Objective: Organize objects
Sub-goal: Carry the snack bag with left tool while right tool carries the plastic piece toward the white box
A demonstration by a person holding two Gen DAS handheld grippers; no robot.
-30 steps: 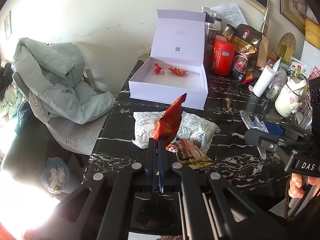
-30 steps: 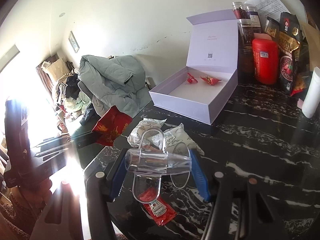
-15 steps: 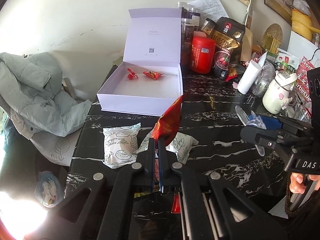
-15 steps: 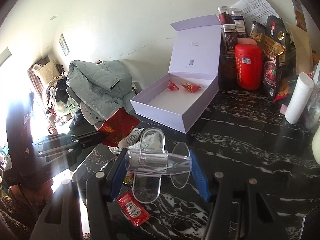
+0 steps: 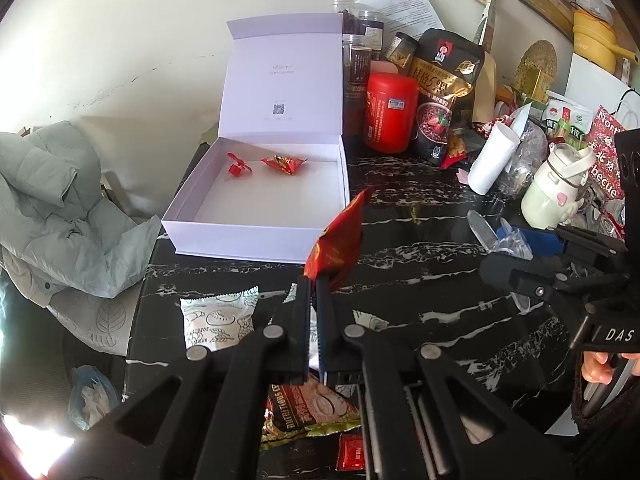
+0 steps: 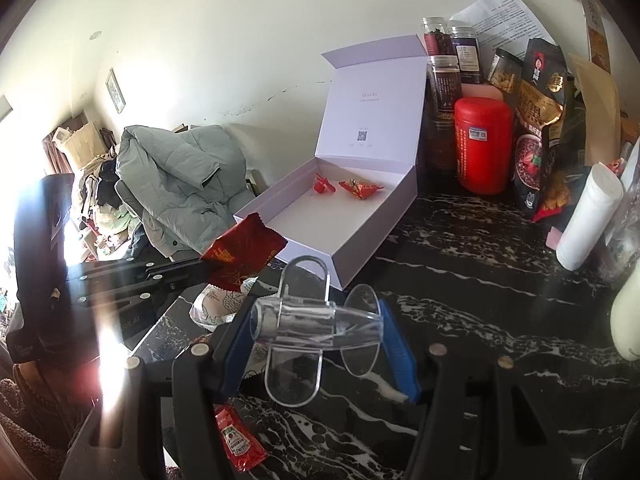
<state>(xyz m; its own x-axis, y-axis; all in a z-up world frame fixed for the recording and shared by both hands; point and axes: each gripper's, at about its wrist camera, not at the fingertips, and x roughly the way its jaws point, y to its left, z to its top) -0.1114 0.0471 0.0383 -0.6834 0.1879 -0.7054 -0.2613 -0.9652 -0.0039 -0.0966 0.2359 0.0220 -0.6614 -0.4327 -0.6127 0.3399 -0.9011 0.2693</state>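
My left gripper [image 5: 314, 280] is shut on a red snack packet [image 5: 338, 240] and holds it above the black marble table, in front of the open white box [image 5: 256, 236]. The packet also shows in the right wrist view [image 6: 242, 254]. The box [image 6: 360, 244] holds a small red candy [image 5: 239, 168] and a red wrapped sweet [image 5: 284, 164]. My right gripper [image 6: 316, 328] is shut on a clear plastic piece [image 6: 304, 324], held above the table to the right of the left gripper. It appears in the left wrist view [image 5: 508, 242].
White snack packets [image 5: 218, 320], a brown packet [image 5: 308, 412] and a ketchup sachet [image 6: 238, 444] lie on the near table. A red canister [image 5: 390, 112], jars, bags, a paper roll [image 5: 494, 158] and a white jug [image 5: 554, 188] crowd the back right. A grey jacket [image 5: 52, 208] lies left.
Both grippers have moved forward toward the white box, each still holding its object. The snack packets on the table have slid nearer in view.
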